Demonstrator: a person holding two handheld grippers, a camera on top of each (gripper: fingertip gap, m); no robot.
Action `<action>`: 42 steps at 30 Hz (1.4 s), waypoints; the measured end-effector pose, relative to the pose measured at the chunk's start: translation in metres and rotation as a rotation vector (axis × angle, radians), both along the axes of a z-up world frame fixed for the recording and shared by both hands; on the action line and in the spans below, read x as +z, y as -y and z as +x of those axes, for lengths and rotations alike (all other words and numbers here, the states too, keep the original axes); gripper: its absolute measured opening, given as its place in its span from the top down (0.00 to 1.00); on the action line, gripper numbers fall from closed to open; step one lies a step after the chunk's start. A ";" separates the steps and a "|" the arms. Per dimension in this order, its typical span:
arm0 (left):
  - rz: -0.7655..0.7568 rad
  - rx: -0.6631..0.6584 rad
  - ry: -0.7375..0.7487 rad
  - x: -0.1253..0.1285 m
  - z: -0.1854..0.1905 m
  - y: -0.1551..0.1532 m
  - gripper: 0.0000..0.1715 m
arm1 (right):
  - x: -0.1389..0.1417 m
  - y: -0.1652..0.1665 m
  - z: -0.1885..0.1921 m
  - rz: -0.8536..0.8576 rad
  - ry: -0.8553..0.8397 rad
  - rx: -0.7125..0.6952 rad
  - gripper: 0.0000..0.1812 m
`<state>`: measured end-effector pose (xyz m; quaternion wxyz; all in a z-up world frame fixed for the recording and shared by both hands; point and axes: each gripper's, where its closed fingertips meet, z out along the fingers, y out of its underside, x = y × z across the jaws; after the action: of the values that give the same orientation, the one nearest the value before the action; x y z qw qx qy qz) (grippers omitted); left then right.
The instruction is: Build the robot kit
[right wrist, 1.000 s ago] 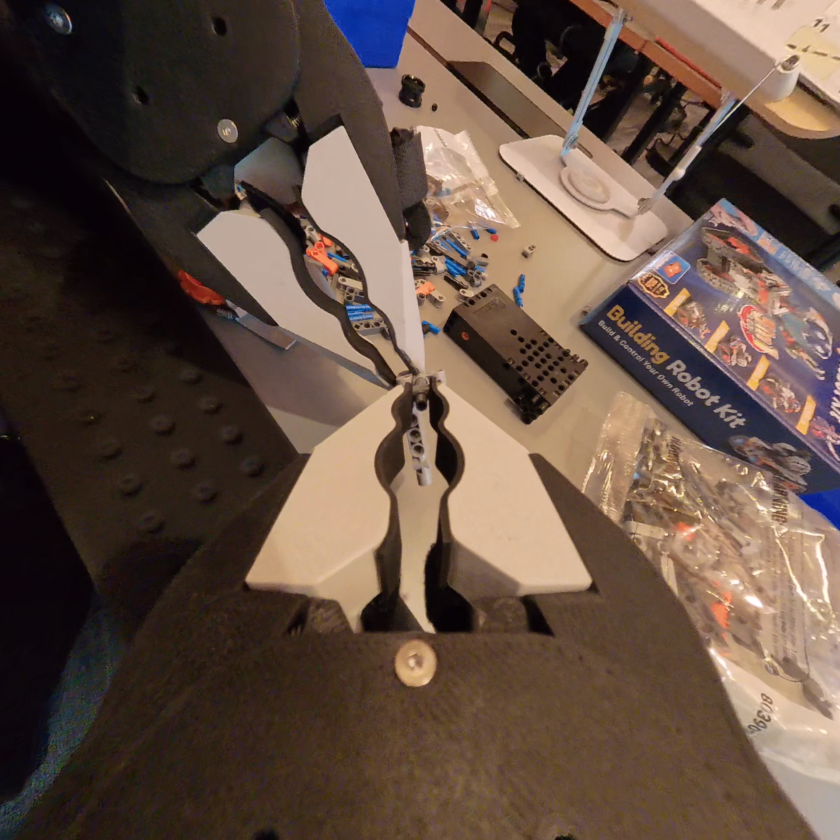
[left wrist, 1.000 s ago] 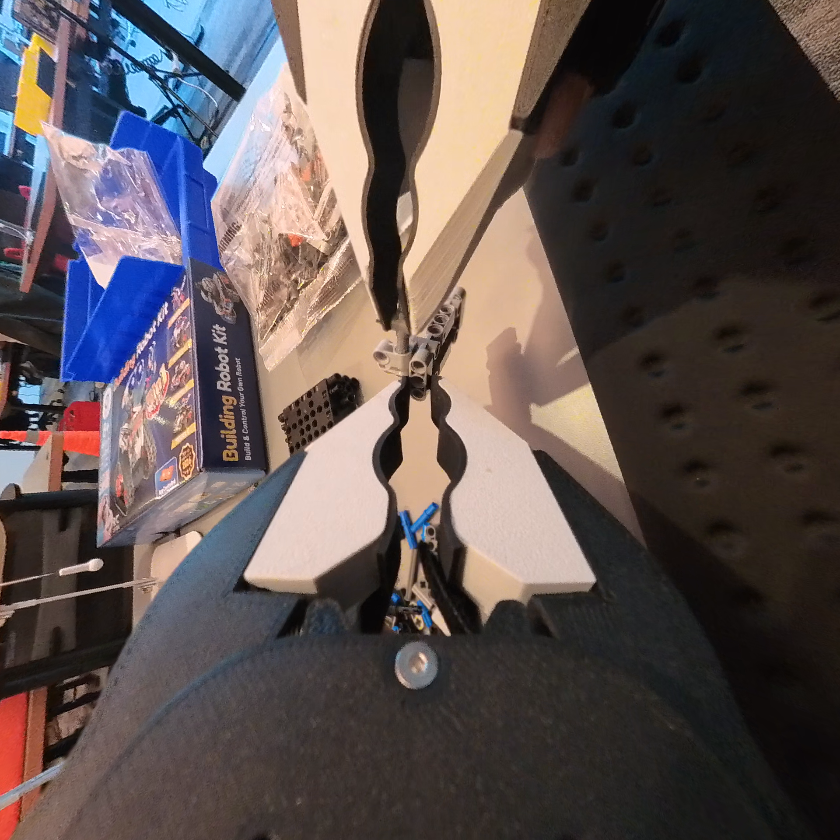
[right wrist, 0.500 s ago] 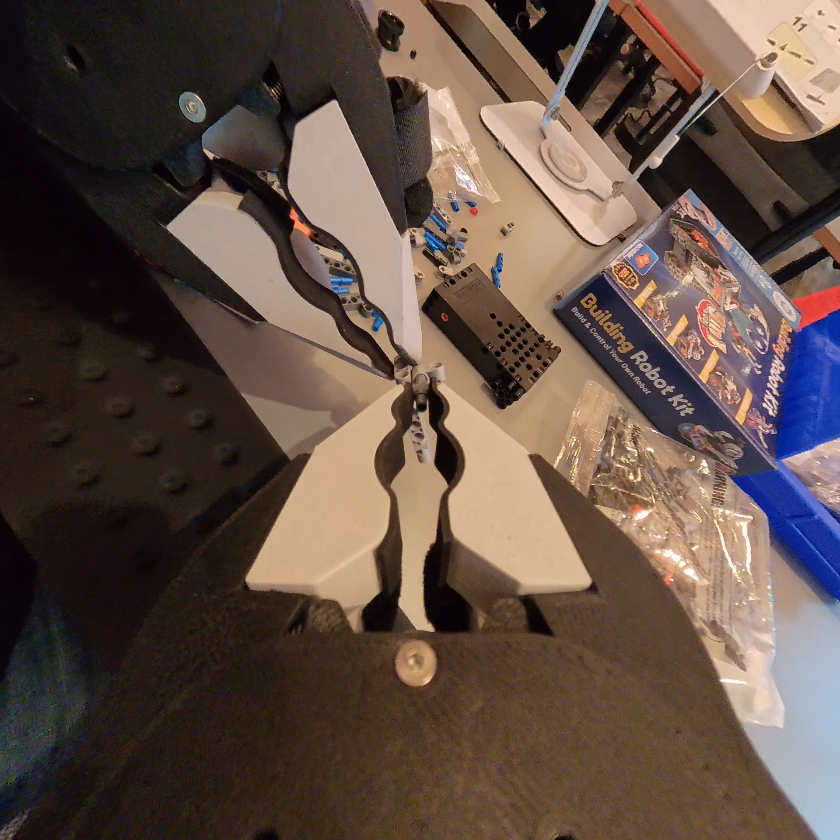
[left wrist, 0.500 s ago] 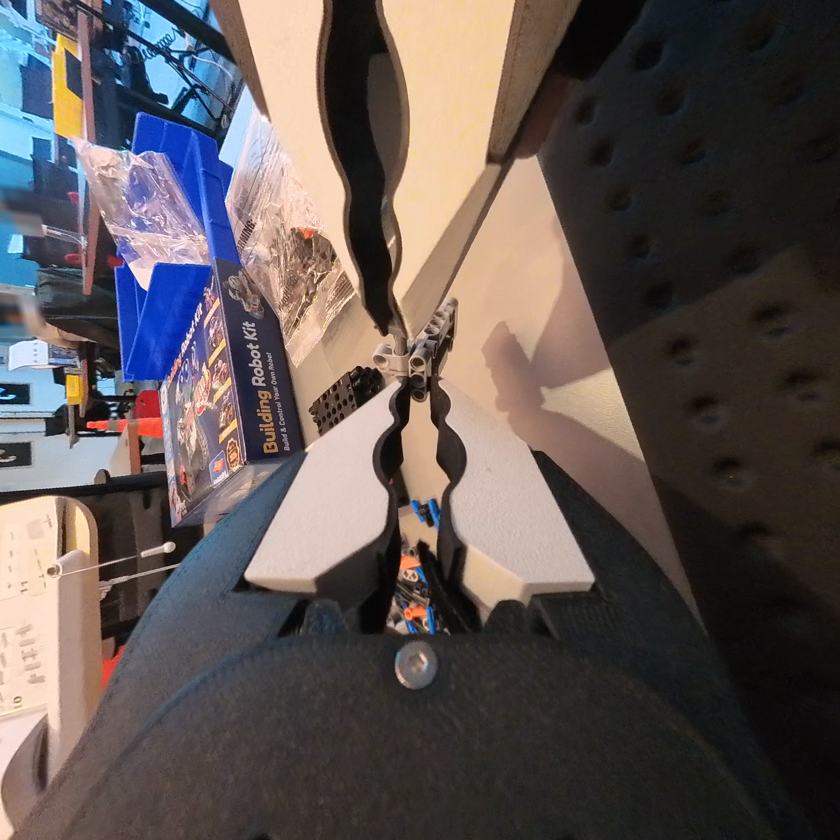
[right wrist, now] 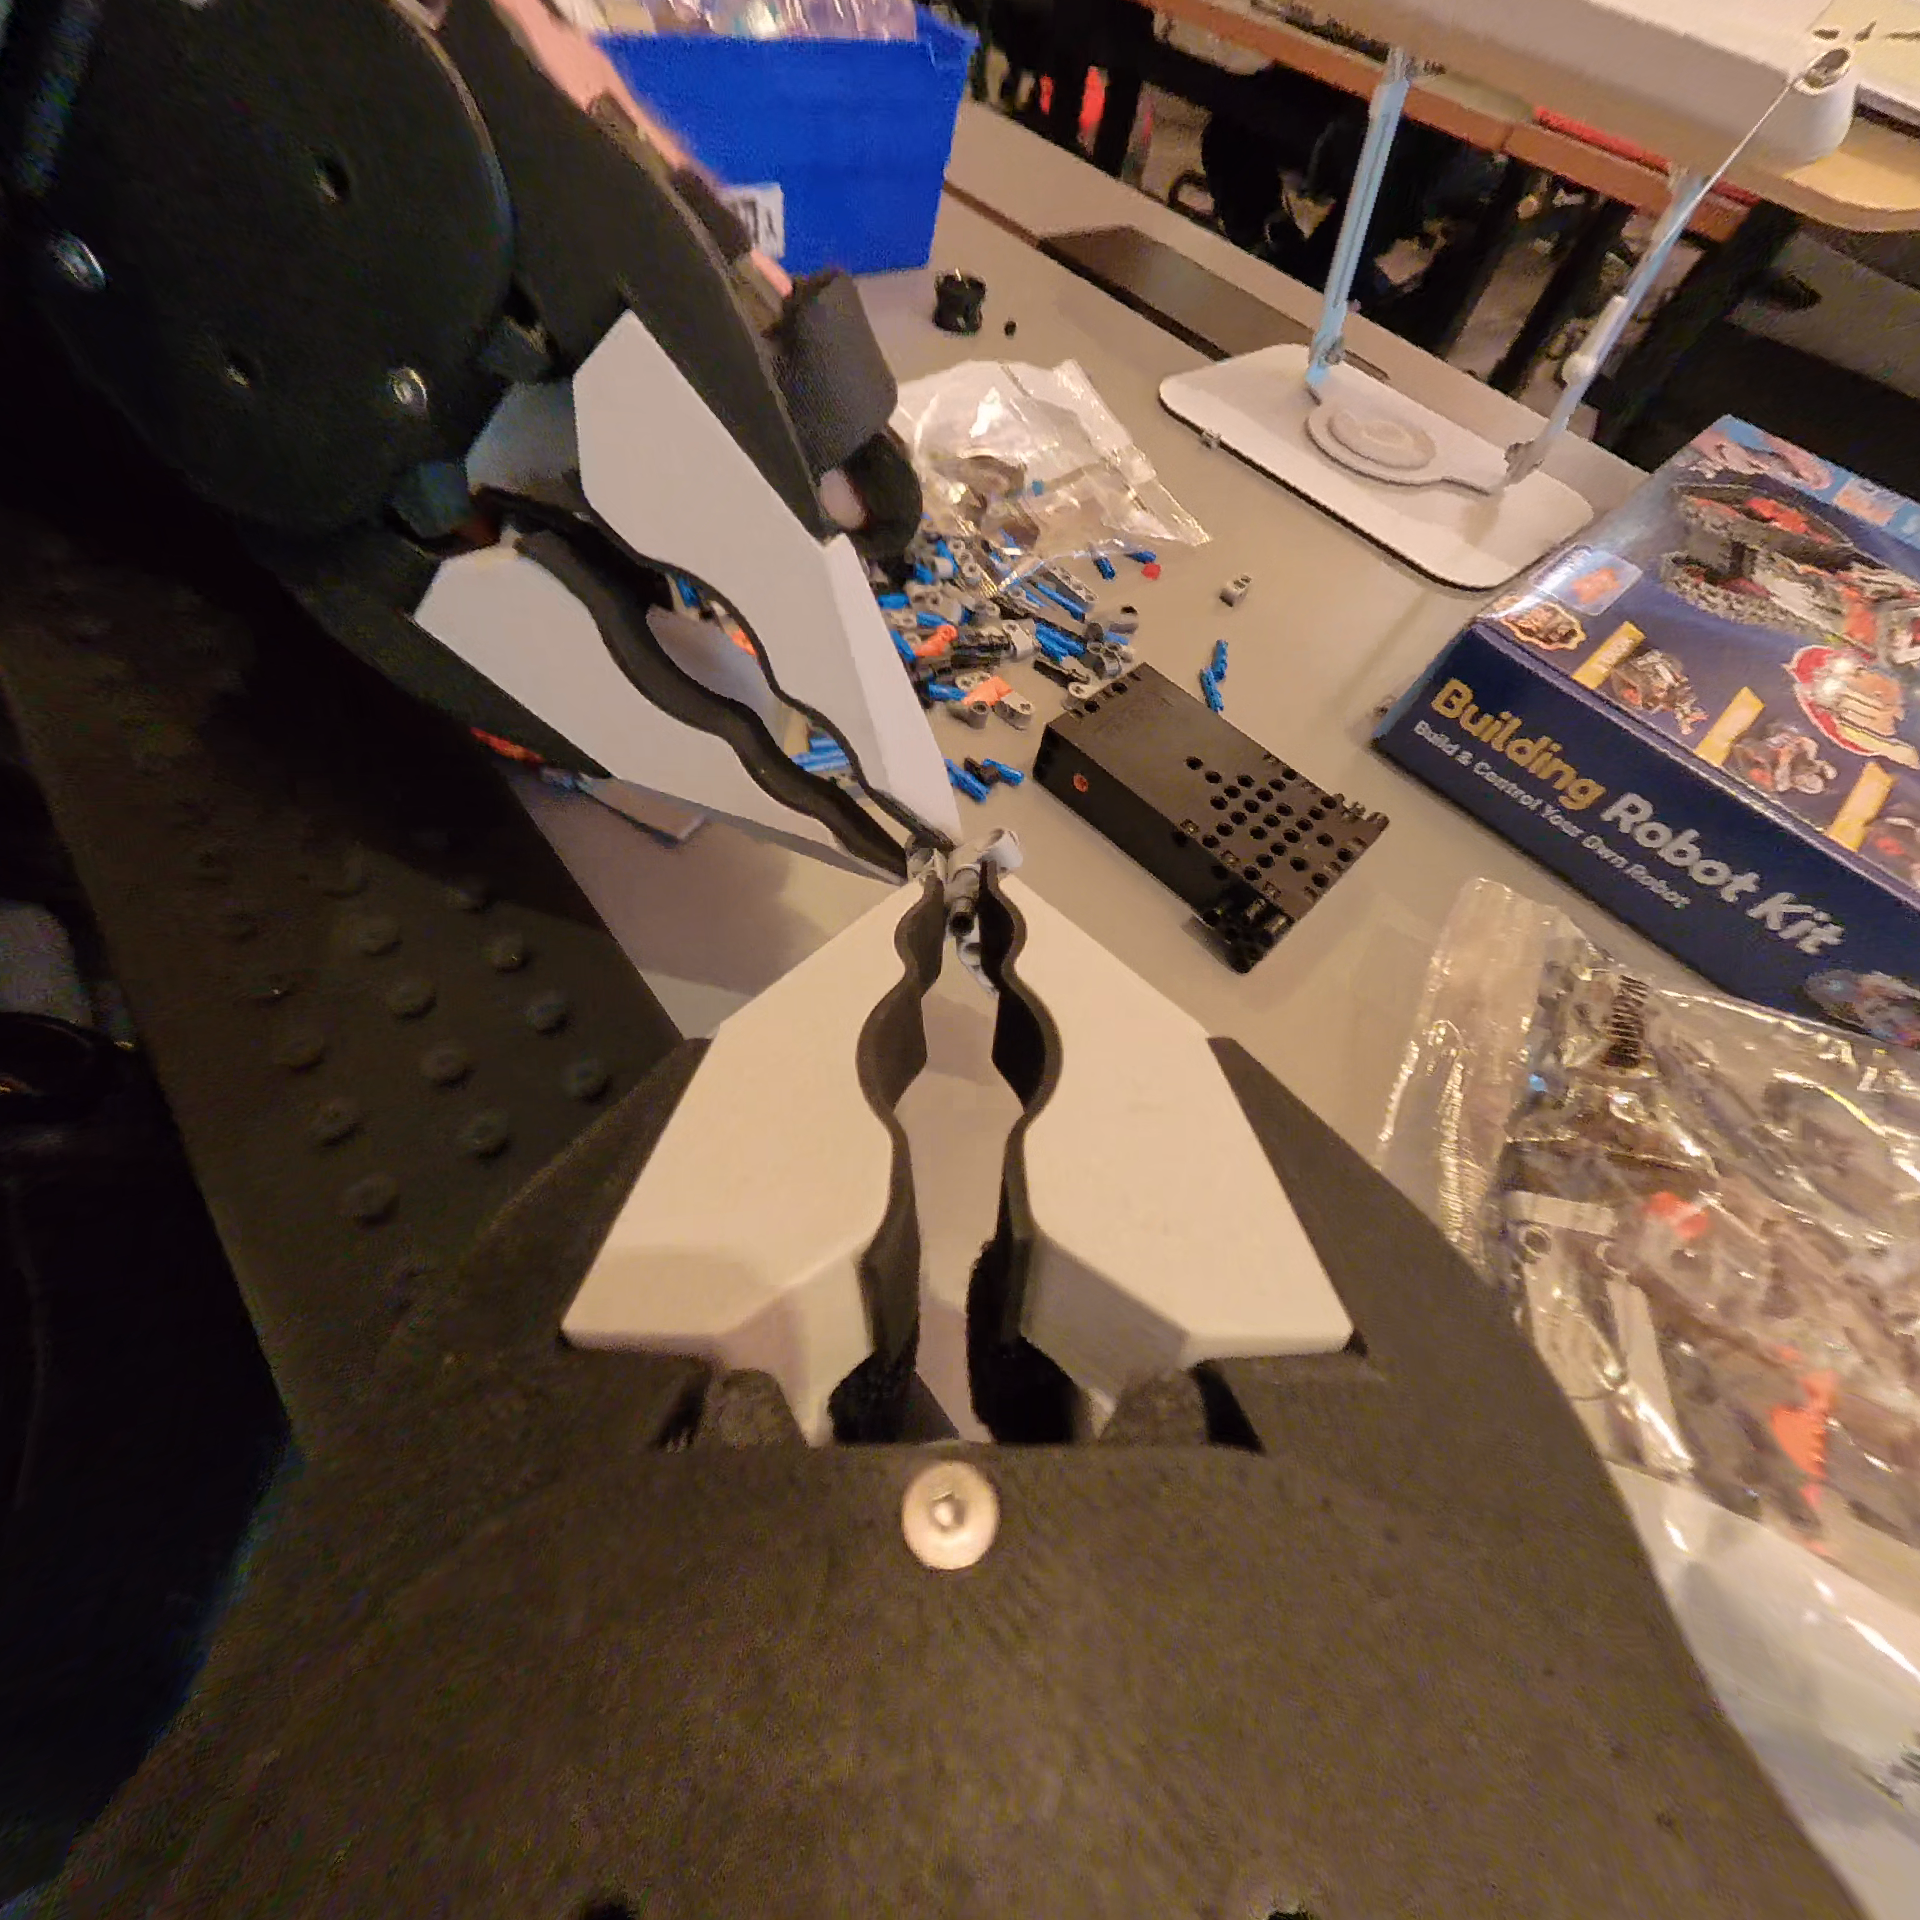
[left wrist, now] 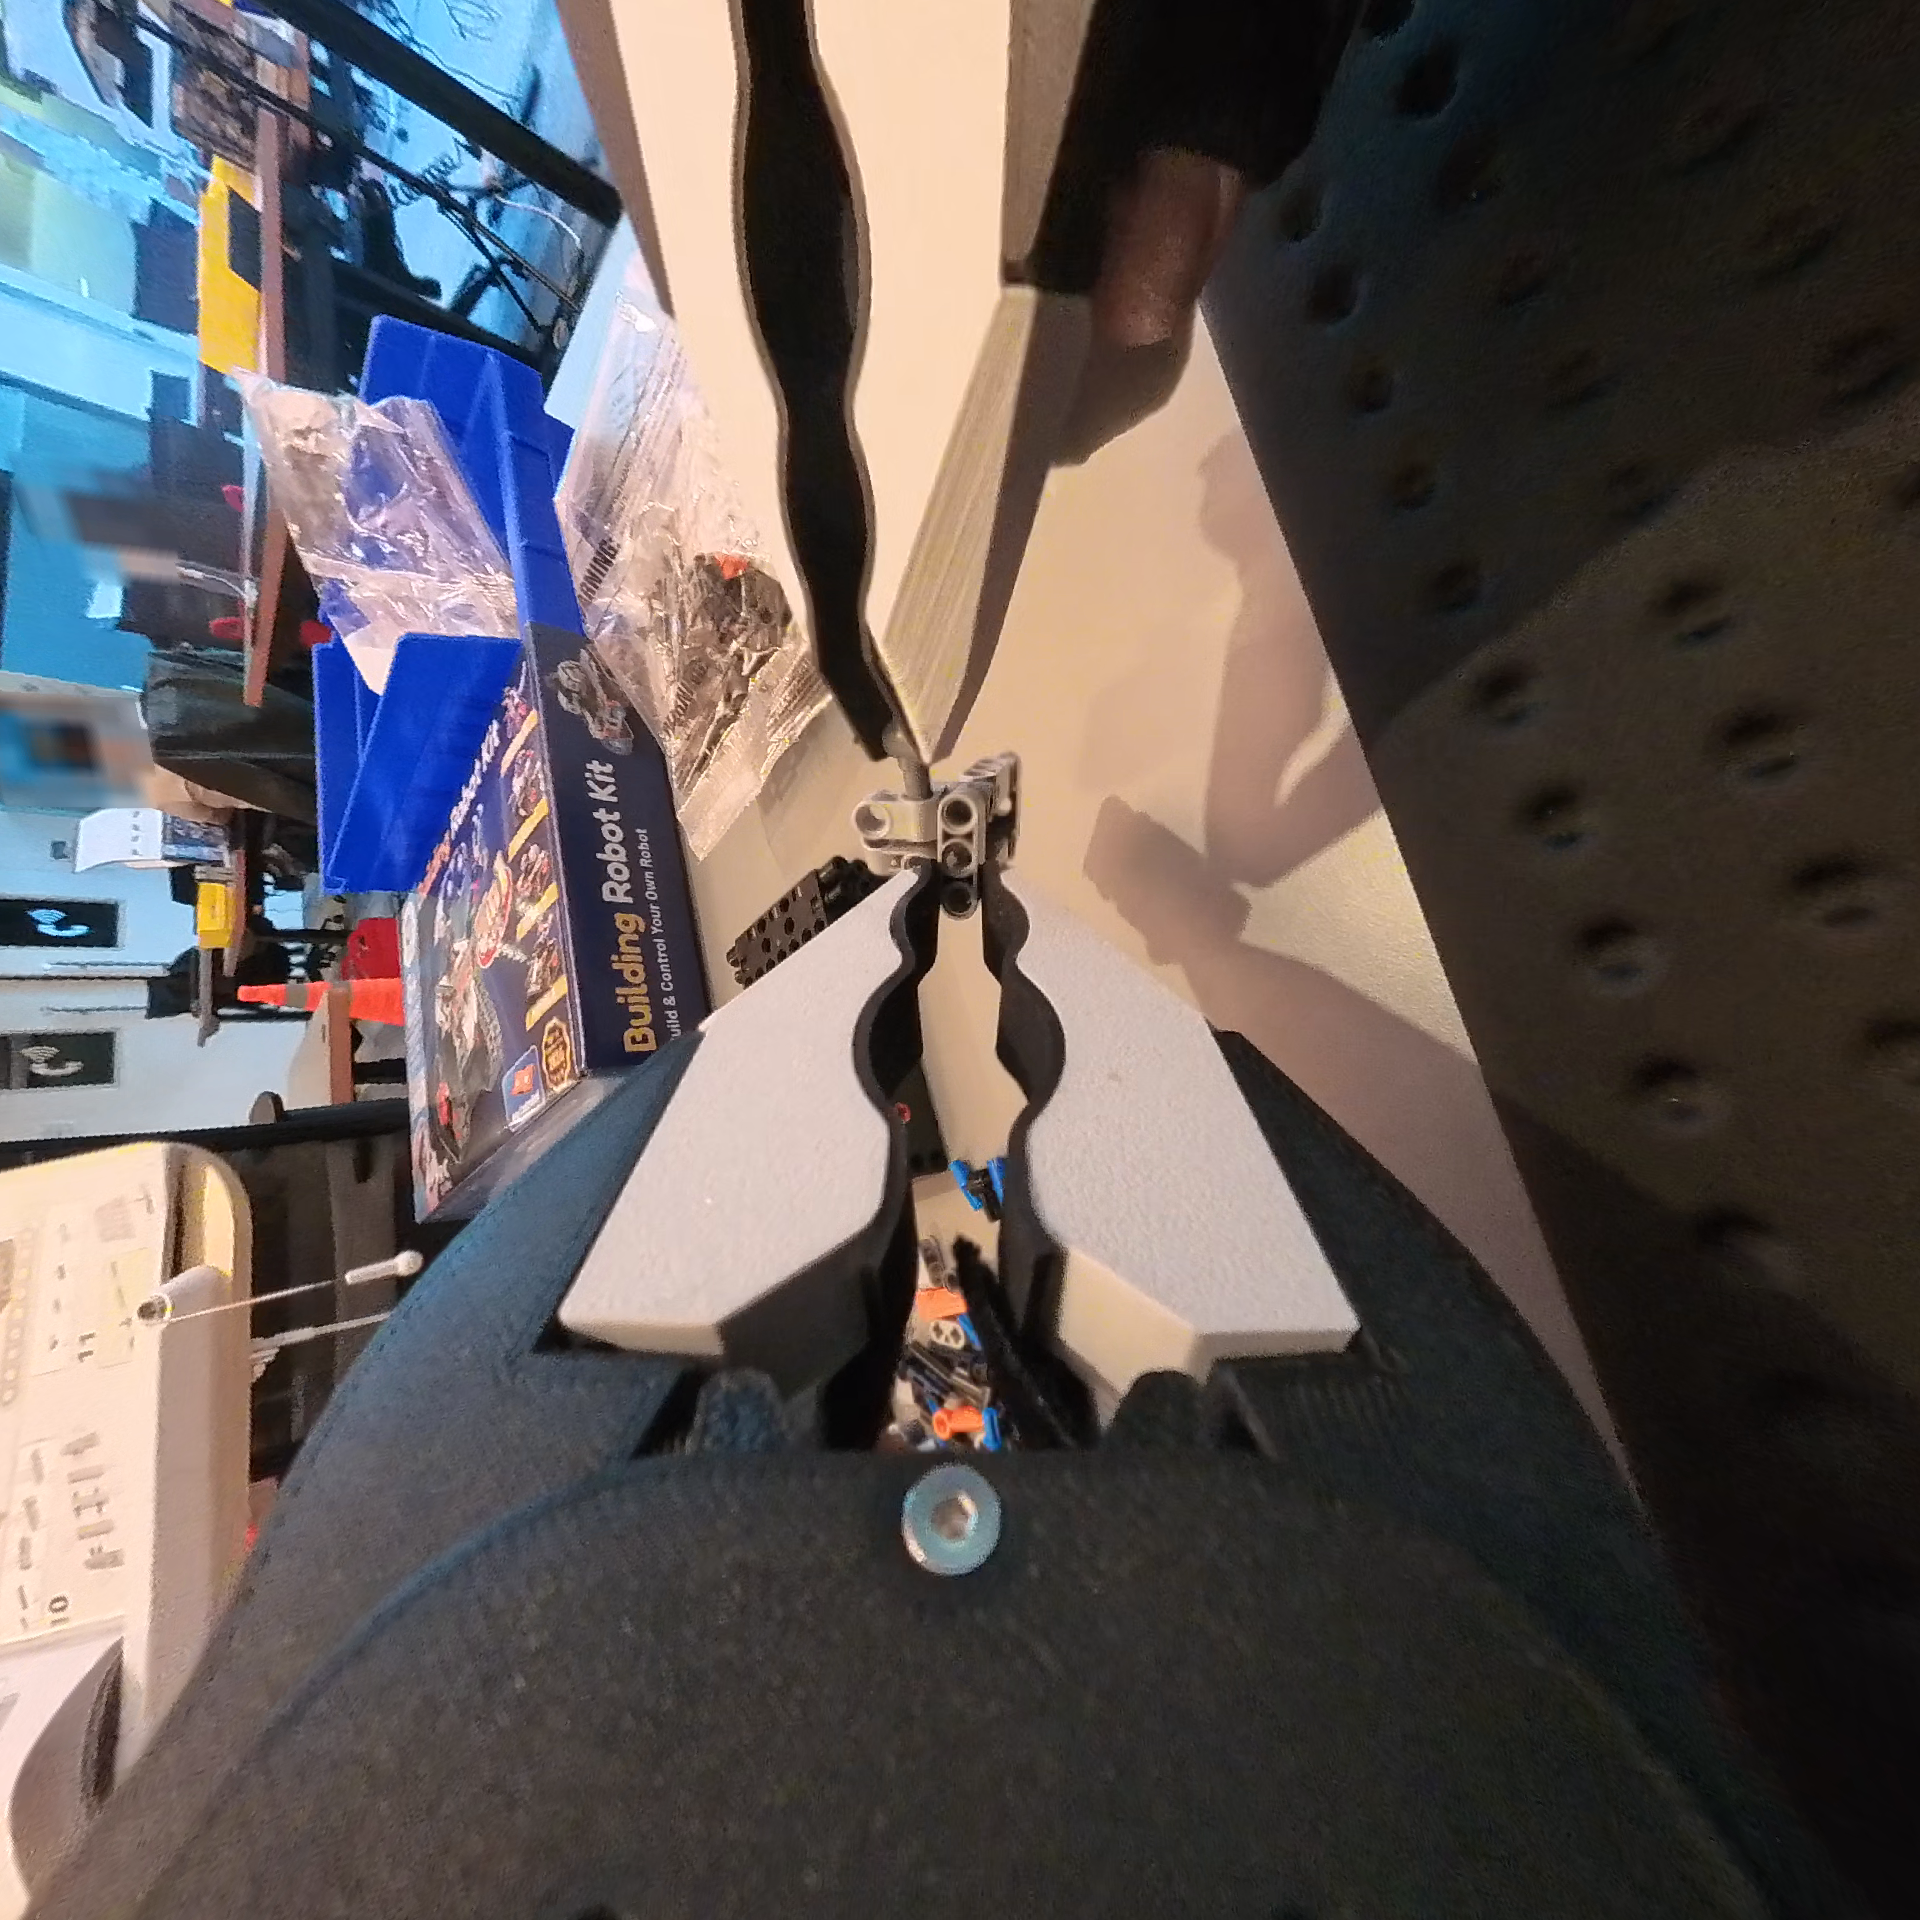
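My two grippers meet tip to tip above the grey table [right wrist: 1340, 644]. Between them is a small grey brick assembly [left wrist: 935, 821]: a holed beam with a cross connector and a short pin. My left gripper [left wrist: 951, 888] is shut on the beam's dark lower end. My right gripper [right wrist: 956, 883] is shut, with the grey beam [right wrist: 968, 935] lying in the gap between its fingers. In the left wrist view the right gripper [left wrist: 902, 746] comes down from above and pinches the pin. In the right wrist view the left gripper [right wrist: 928, 850] reaches in from the upper left.
On the table are a black holed block [right wrist: 1205, 810], a pile of small blue, grey and orange parts [right wrist: 977, 644], a blue kit box [right wrist: 1662, 748], clear bags of parts [right wrist: 1662, 1195], a blue bin [right wrist: 810, 135] and a white stand base [right wrist: 1382, 468]. A gloved finger [right wrist: 862, 488] grips the left gripper. The tips of both grippers are at nearly the same place.
Both grippers stay shut on the assembly, still tip to tip. The joined pair has turned and shifted a little, so the table and box sit differently in both views.
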<state>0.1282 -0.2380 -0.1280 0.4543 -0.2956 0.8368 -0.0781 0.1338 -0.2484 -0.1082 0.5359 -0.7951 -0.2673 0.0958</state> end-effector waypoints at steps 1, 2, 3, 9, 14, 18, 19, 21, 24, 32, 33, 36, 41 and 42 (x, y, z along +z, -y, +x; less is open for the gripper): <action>0.000 -0.003 0.015 0.001 0.000 0.000 0.97 | 0.001 0.000 0.000 0.000 -0.024 0.011 0.97; -0.008 -0.004 0.022 0.001 0.000 0.001 0.97 | 0.001 0.001 0.000 0.001 -0.043 0.022 0.97; -0.013 -0.004 0.032 0.002 0.000 0.001 0.97 | 0.003 0.001 0.000 0.004 -0.073 0.035 0.97; -0.011 -0.017 0.062 0.004 -0.002 0.002 0.97 | 0.004 0.002 -0.003 0.011 -0.139 0.089 0.97; -0.007 -0.011 0.051 0.002 -0.003 0.001 0.97 | 0.001 0.001 -0.003 0.011 -0.061 0.072 0.97; 0.010 -0.009 0.050 0.002 -0.002 0.000 0.97 | 0.002 -0.001 -0.002 0.010 -0.067 0.066 0.97; 0.010 -0.008 0.055 0.003 -0.002 0.000 0.97 | 0.003 -0.002 -0.001 0.016 -0.069 0.060 0.98; 0.003 -0.003 0.049 0.003 -0.003 0.000 0.97 | 0.002 -0.002 -0.001 0.020 -0.056 0.052 0.97; 0.002 -0.001 0.039 0.001 -0.004 0.001 0.97 | -0.002 -0.004 -0.001 0.017 -0.027 0.035 0.97; -0.010 -0.007 0.070 0.004 -0.004 0.003 0.97 | 0.003 -0.002 -0.003 0.005 -0.185 0.105 0.97; -0.009 -0.006 0.077 0.005 -0.004 0.003 0.97 | 0.004 -0.002 -0.003 0.008 -0.190 0.109 0.97; -0.013 -0.009 0.096 0.008 -0.004 0.003 0.97 | 0.007 -0.002 -0.003 0.010 -0.230 0.130 0.97; -0.034 -0.014 0.127 0.013 -0.005 0.005 0.97 | 0.011 -0.001 -0.004 0.014 -0.282 0.162 0.97; -0.034 -0.014 0.132 0.013 -0.005 0.004 0.97 | 0.011 -0.001 -0.004 0.011 -0.292 0.168 0.97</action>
<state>0.1229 -0.2423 -0.1151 0.5027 -0.2916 0.8057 -0.1147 0.1299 -0.2474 -0.0967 0.5636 -0.7446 -0.2527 0.2532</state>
